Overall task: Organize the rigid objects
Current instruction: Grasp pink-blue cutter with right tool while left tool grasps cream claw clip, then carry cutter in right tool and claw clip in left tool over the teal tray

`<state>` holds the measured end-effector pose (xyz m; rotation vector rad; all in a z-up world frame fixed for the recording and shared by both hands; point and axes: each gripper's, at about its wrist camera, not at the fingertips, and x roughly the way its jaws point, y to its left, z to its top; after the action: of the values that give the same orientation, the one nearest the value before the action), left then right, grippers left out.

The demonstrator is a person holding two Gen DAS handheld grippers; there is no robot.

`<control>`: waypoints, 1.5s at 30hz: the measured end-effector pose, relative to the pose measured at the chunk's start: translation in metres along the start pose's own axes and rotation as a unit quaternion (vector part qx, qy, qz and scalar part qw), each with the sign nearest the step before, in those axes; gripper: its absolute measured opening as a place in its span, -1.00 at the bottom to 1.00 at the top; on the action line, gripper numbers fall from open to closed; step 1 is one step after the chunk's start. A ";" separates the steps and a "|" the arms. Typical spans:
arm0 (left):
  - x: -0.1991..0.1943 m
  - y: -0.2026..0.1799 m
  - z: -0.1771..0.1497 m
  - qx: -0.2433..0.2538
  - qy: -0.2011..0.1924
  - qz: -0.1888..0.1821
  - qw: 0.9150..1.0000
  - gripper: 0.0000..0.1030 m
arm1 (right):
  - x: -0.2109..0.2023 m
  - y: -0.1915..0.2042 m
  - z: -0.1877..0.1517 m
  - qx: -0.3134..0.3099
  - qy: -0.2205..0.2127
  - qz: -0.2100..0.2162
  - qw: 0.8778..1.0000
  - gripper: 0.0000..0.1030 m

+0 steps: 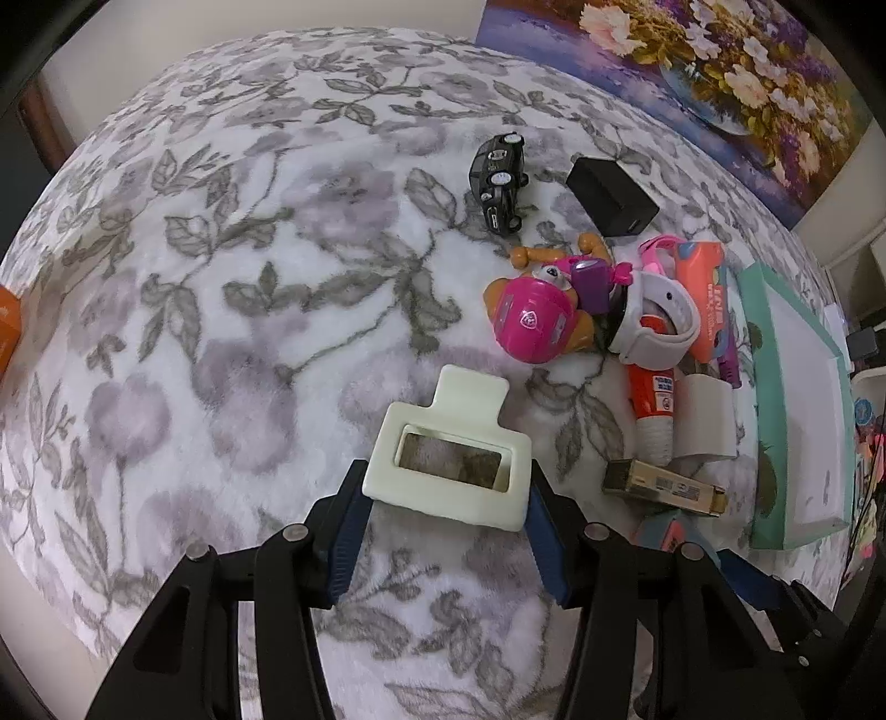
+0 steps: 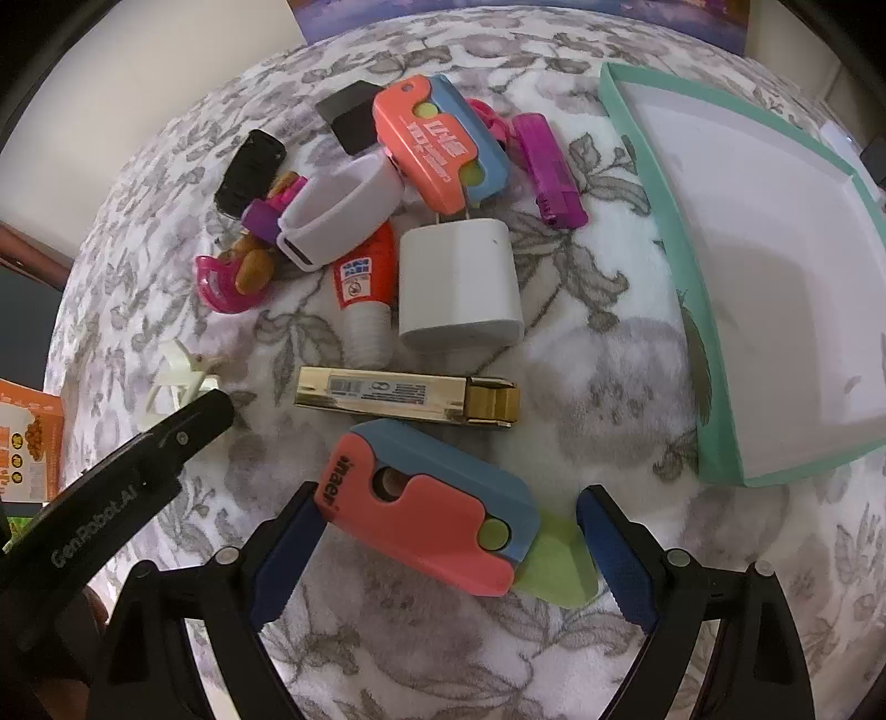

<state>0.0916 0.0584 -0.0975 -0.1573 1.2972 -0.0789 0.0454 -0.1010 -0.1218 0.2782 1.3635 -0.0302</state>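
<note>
I see a fluffy white blanket (image 1: 232,266) with grey leaves and mauve flowers. A flower painting (image 1: 720,72) leans against the pale wall (image 1: 266,22) behind it.

Left tool (image 1: 446,501), black linkage arms with dark blue ribbed pads: points steeply down, both fingers in view, pads (image 1: 346,540) pressed flat on the two sides of a cream plastic block with a rectangular window (image 1: 443,471). Jaws narrowed to the block's width.

Right tool (image 2: 451,559), same black frame and blue pads (image 2: 288,554): points steeply down, jaws spread wide. Left pad just beside a coral-and-blue plastic case (image 2: 429,526); right pad well apart from it.
</note>
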 end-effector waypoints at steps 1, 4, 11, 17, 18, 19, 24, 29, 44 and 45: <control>-0.003 0.001 -0.001 -0.002 -0.003 -0.001 1.000 0.06 | -0.002 0.000 -0.001 -0.002 -0.002 0.001 1.000 0.80; -0.015 -0.002 0.000 -0.009 -0.013 -0.003 1.000 0.06 | -0.010 0.001 -0.002 -0.010 -0.012 0.002 1.000 0.80; -0.046 -0.009 0.001 -0.023 -0.036 -0.002 0.999 0.06 | -0.034 -0.001 -0.002 -0.017 -0.035 0.015 0.999 0.80; -0.085 -0.019 0.004 -0.029 -0.070 -0.012 0.997 0.06 | -0.078 -0.002 -0.004 -0.028 -0.095 0.027 0.995 0.80; -0.091 -0.023 0.005 -0.028 -0.076 -0.015 0.997 0.06 | -0.086 -0.004 -0.002 -0.029 -0.108 0.028 0.993 0.80; -0.095 -0.027 0.006 -0.027 -0.081 -0.018 0.996 0.06 | -0.092 -0.007 0.000 -0.027 -0.117 0.027 0.992 0.80; -0.110 -0.056 0.011 -0.015 -0.099 -0.030 0.995 0.06 | -0.110 -0.033 0.012 0.004 -0.144 0.010 0.990 0.80; -0.106 -0.092 0.020 0.006 -0.091 -0.038 0.995 0.06 | -0.131 -0.061 0.027 0.029 -0.166 -0.003 0.986 0.80; -0.103 -0.191 0.054 0.044 -0.099 -0.076 0.991 0.06 | -0.157 -0.156 0.091 0.139 -0.200 -0.058 0.968 0.80; -0.100 -0.195 0.055 0.047 -0.099 -0.074 0.991 0.06 | -0.153 -0.164 0.094 0.145 -0.200 -0.062 0.967 0.80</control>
<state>0.1232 -0.1156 0.0433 -0.1761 1.0802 -0.2453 0.0737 -0.3006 0.0141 0.4081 0.9690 -0.3754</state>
